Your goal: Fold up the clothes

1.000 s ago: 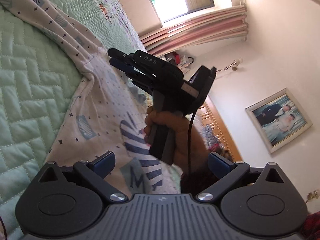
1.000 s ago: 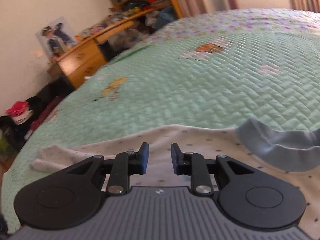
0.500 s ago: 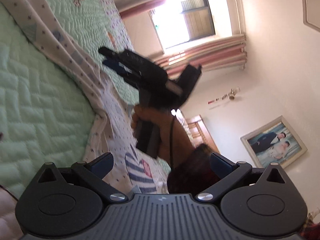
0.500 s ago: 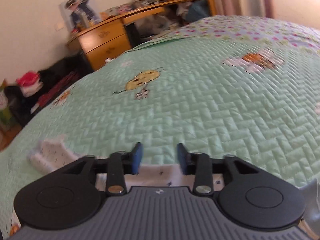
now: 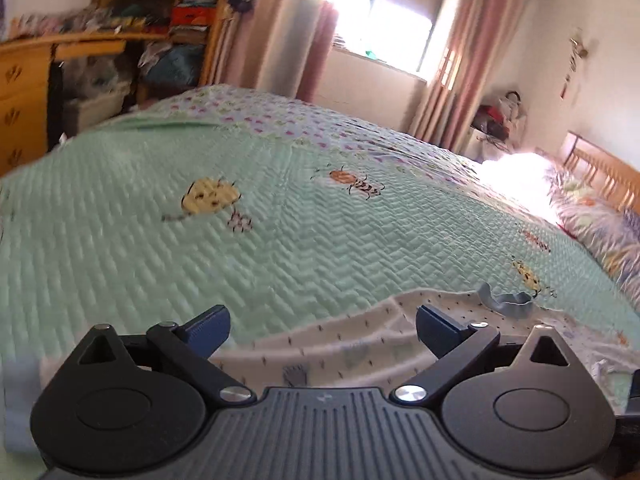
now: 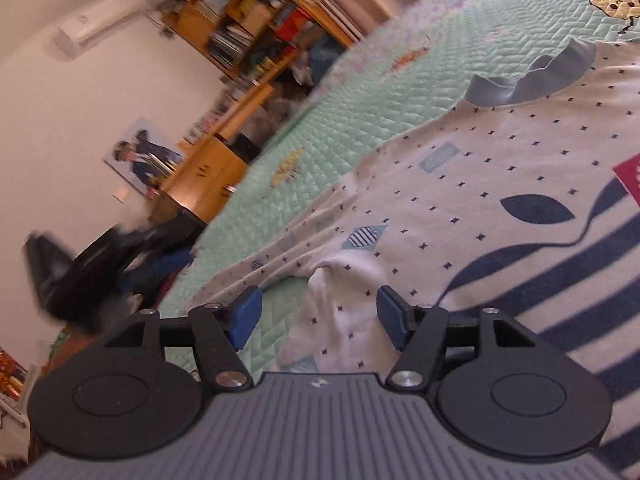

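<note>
Folding barely begun: white patterned shirt (image 6: 500, 184) spread on green quilt (image 5: 280, 240), one sleeve (image 6: 288, 256) lying outward, unfolded.
Left gripper (image 5: 322, 326) wide apart, empty above shirt edge; right gripper (image 6: 318, 318) just opening, straddling loose cloth unpinched.

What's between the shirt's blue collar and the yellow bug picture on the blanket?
Only bare green quilt between the collar and the yellow bug, in the right wrist view.

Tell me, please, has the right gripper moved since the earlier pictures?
Yes: the right gripper, jaws just opening, swung from the quilt onto the shirt.
</note>
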